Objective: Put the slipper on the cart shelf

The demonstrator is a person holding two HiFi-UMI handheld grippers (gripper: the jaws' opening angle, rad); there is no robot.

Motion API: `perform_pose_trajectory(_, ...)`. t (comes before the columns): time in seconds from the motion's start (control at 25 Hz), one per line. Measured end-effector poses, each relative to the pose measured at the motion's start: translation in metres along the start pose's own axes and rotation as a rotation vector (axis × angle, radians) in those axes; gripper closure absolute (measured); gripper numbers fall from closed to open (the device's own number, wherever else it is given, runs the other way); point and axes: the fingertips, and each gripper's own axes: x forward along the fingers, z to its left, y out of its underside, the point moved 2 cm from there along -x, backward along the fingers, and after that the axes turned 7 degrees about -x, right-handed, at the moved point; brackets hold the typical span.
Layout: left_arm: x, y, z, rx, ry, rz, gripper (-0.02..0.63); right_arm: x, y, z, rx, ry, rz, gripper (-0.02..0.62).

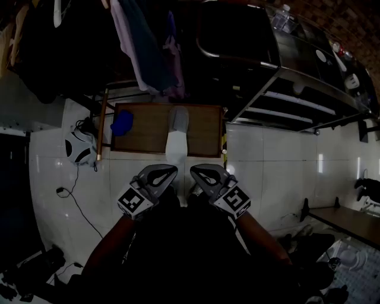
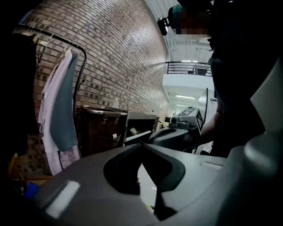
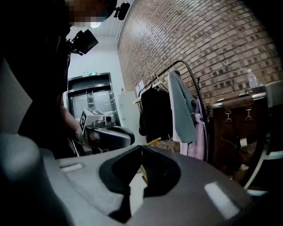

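Both grippers are closed and empty. In the left gripper view the left gripper (image 2: 141, 144) has its jaws meeting at the tips with nothing between them, and the right gripper (image 3: 141, 146) shows the same in its own view. In the head view they sit side by side low in the middle, tips near each other and pointing away from the person, above the white tiled floor (image 1: 273, 166).

The slipper (image 1: 178, 122) lies on a low brown surface (image 1: 205, 133) just beyond the grippers, touched by neither. It lies lengthwise, grey at the far end and white at the near end, which reaches the surface's near edge. A blue thing (image 1: 122, 123) lies on the left part of the same surface, apart from the slipper.

The cart (image 1: 279, 71) stands to the right of the surface, its shelves (image 1: 291, 101) dark, with a bottle (image 1: 283, 18) on top. Clothes (image 1: 148, 53) hang above the far side of the surface. A cable (image 1: 77, 205) trails over the floor at the left
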Motion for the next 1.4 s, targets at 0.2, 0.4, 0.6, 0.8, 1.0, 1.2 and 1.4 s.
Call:
perform_pose_trajectory(0.2,-0.003,0.010,0.027,0.023,0.005,-0.010,0.604,0.022,0.014,-0.012,0.021,-0.007,0.050,0.594)
perform_pose_trajectory(0.4,-0.008,0.008,0.065,-0.013,0.038,-0.002,0.604,0.057,0.017,-0.021,0.040,0.014,0.102,0.594)
perform_pose_trajectory(0.6,-0.014,0.009,0.106,-0.013,0.105,-0.005,0.604,0.100,0.034,-0.031,0.115,0.042,0.198,0.594)
perform_pose_trajectory(0.8,-0.021,0.028,0.141,0.026,0.176,0.015,0.604,0.130,0.063,-0.041,0.289,0.061,0.283,0.592)
perform_pose_trajectory(1.0,-0.025,0.034,0.163,0.004,0.171,0.025,0.604,0.132,0.115,-0.060,0.412,0.129,0.385,0.564)
perform_pose_trajectory(1.2,-0.027,0.042,0.184,-0.017,0.102,0.044,0.604,0.141,0.167,-0.085,0.551,0.156,0.431,0.454)
perform_pose_trajectory(1.4,-0.024,0.047,0.194,-0.064,0.039,0.062,0.604,0.150,0.226,-0.096,0.737,0.143,0.466,0.361)
